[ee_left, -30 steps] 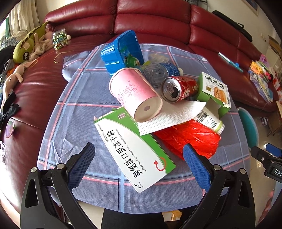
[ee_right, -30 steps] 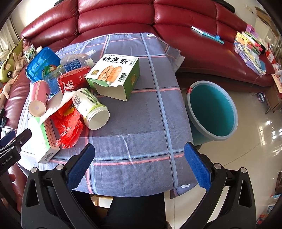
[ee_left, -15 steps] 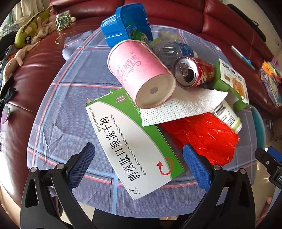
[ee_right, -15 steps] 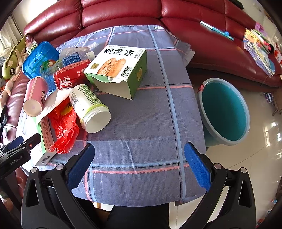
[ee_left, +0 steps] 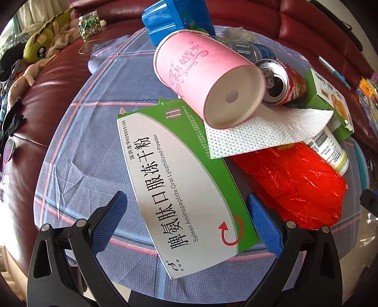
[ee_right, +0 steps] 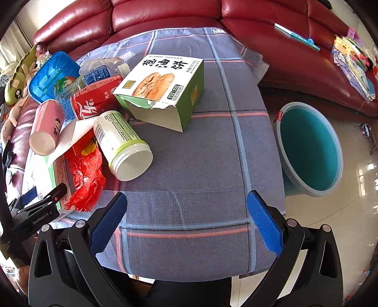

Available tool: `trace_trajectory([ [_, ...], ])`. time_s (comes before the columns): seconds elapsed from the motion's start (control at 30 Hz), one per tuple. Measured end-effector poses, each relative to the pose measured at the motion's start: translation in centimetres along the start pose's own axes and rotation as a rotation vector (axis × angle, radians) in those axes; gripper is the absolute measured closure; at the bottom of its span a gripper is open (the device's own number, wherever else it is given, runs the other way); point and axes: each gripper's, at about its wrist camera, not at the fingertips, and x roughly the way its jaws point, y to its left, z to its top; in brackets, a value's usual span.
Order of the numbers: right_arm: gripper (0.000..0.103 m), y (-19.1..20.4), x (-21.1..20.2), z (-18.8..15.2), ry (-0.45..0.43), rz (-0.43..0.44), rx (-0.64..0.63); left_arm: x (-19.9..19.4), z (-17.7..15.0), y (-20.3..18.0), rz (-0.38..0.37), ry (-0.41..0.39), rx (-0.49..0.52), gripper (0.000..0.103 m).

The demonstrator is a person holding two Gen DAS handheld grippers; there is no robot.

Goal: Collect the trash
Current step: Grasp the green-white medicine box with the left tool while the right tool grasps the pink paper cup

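A flat green-and-white medicine box [ee_left: 179, 179] lies on the checked tablecloth [ee_left: 94, 141], its near end between the spread blue pads of my open left gripper [ee_left: 186, 217]. Behind it lie a pink paper cup [ee_left: 203, 78], a white tissue [ee_left: 264, 132], a red plastic bag [ee_left: 295, 181] and a red can [ee_left: 283, 82]. My right gripper [ee_right: 186, 217] is open over bare cloth, short of a white jar [ee_right: 122, 144] and a torn green snack box [ee_right: 163, 87]. A teal bin [ee_right: 309, 151] stands on the floor at the table's right.
A blue plastic tray [ee_right: 52, 75] and a clear bottle [ee_right: 94, 73] lie at the back of the pile. A red leather sofa [ee_right: 165, 14] wraps around the table, with soft toys [ee_left: 40, 47] on its left and papers [ee_right: 354, 59] on its right.
Both grippers have moved forward toward the table. The medicine box now reaches in between the left gripper's pads, and the jar and snack box look closer in the right wrist view.
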Motion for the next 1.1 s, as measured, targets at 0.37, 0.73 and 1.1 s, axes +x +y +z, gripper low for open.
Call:
trace_trajectory([
  [0.37,0.006,3.7,-0.7,1.1,0.006,0.000,-0.061,0.5,-1.2,2.1,-0.152,0.002,0.050,0.003],
  [0.73,0.006,11.1,-1.4,5.5,0.029,0.102,-0.191,-0.1,-1.2,4.1,-0.111,-0.047,0.034,0.010],
  [1.1,0.010,21.3,2.0,9.5,0.122,0.219,-0.337,-0.6,0.1,9.4,-0.209,-0.064,-0.041,0.027],
])
